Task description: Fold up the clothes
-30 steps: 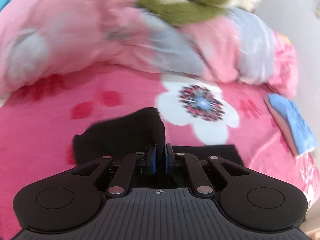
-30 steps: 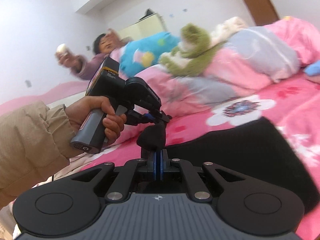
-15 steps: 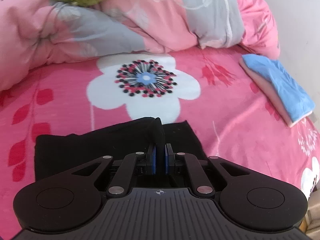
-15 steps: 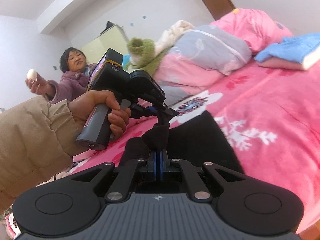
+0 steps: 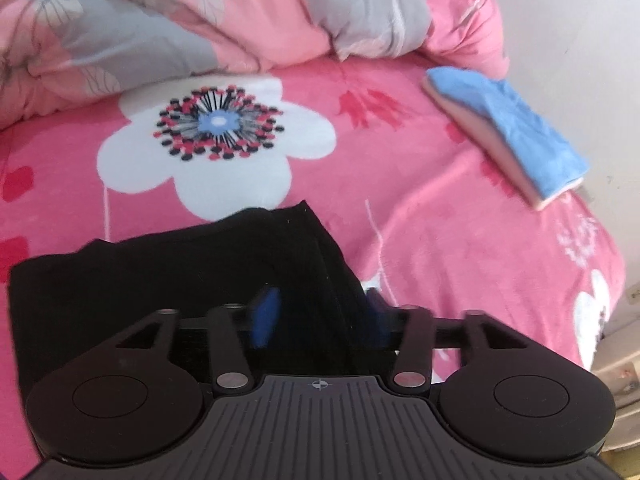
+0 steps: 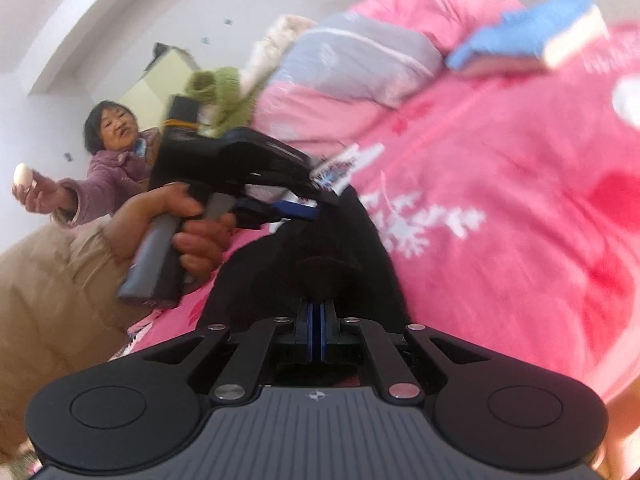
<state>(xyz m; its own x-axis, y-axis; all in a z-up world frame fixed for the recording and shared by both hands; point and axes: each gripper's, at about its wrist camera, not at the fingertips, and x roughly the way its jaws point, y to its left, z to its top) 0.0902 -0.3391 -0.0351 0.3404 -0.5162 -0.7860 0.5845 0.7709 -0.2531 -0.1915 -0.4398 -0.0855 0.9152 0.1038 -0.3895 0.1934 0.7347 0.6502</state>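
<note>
My left gripper (image 5: 318, 320) is low over the black garment (image 5: 168, 280), which lies flat on the pink floral bed sheet (image 5: 420, 248). Its jaws are opening right now: blue pads spread, a strip of the black cloth runs between them w/o being pressed. Garment's far edge sits just short of the big white flower print (image 5: 216, 144); its right edge slants down toward my right pad. Beyond that edge the sheet is bare out to the folded blue-and-pink cloth (image 5: 516, 132), which lies well apart, near the wall-side edge of the bed. Rumpled pink and grey quilt (image 5: 224, 28) closes off the far side.

My right gripper (image 6: 318, 336) has its jaws pressed together, pinching a bunched tuft of the same black garment right at the pads. Cloth stretches ahead from there toward the left gripper, seen from the side w/ my left hand (image 6: 188, 224) round its handle, beige sleeve (image 6: 52, 304) behind. To the right, open pink sheet, blurred. A second person (image 6: 112, 160) stands past the bed's far-left side, holding out a small white object; green plush toy (image 6: 224, 96) on the quilt.
</note>
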